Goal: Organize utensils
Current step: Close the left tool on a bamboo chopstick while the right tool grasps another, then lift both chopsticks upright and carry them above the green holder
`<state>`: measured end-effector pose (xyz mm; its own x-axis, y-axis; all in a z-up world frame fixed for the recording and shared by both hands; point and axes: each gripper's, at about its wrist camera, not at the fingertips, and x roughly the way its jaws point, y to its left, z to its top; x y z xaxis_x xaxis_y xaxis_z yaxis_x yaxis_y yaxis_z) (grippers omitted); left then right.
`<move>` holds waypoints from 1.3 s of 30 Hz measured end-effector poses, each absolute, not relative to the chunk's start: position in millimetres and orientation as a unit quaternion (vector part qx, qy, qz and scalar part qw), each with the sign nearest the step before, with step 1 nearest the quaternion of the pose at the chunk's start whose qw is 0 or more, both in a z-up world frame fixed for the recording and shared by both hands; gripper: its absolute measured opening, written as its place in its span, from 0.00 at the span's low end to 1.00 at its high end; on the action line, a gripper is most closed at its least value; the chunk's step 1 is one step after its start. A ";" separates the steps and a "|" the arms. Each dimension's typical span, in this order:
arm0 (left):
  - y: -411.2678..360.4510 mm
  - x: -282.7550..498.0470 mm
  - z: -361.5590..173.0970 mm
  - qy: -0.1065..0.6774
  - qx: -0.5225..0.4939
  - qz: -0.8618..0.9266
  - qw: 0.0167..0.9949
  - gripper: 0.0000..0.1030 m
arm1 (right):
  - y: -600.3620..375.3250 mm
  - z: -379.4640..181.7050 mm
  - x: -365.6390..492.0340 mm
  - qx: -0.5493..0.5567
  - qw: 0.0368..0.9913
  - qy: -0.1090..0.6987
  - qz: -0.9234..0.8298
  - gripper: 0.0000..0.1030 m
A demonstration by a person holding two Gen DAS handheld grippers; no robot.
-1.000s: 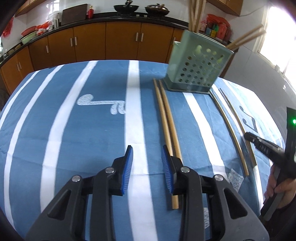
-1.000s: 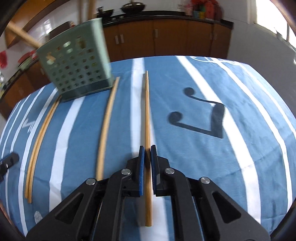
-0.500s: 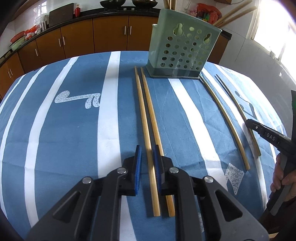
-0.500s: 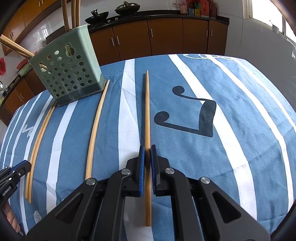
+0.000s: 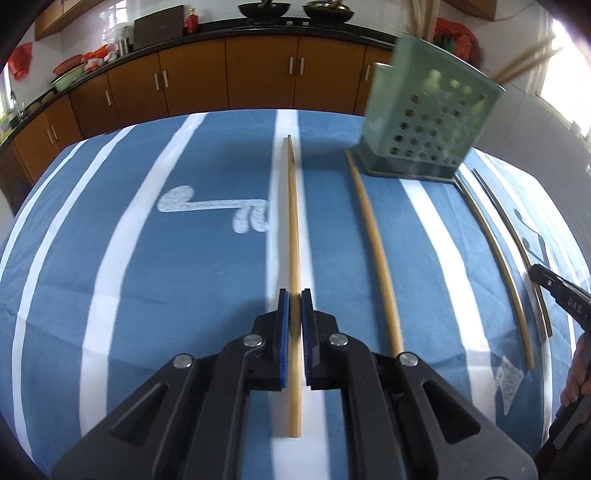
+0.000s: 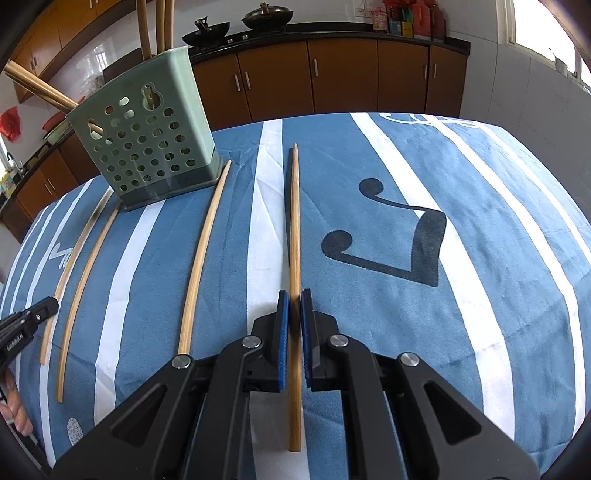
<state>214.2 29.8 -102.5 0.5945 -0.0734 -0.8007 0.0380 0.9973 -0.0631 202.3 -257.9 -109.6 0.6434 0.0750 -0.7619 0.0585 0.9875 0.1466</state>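
Green holder (image 5: 430, 122): blurred in the left wrist view, far ahead and right of the jaws; its holes are smeared.
Sticks in the holder (image 6: 146, 26): upper ends cut off by the top edge.
Chopstick beside the left jaws (image 5: 373, 236): near end hidden under the gripper body.
Hand (image 6: 13, 408): only fingers show at the left edge.
Counter items (image 6: 406, 16): too small to tell.

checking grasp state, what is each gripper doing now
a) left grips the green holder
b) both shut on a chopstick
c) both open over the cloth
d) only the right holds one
b: the left gripper and right gripper each have fingers pinched around a chopstick.
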 end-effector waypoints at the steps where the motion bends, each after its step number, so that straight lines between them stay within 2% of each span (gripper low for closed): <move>1: 35.3 215.9 -102.2 0.448 -0.023 -0.029 0.893 0.07 | -257.4 -109.5 204.1 0.074 0.904 0.421 0.003 0.07; 39: 42.2 209.7 -103.4 0.430 -0.023 -0.029 0.902 0.10 | -261.5 -111.2 200.5 0.057 0.909 0.413 0.005 0.08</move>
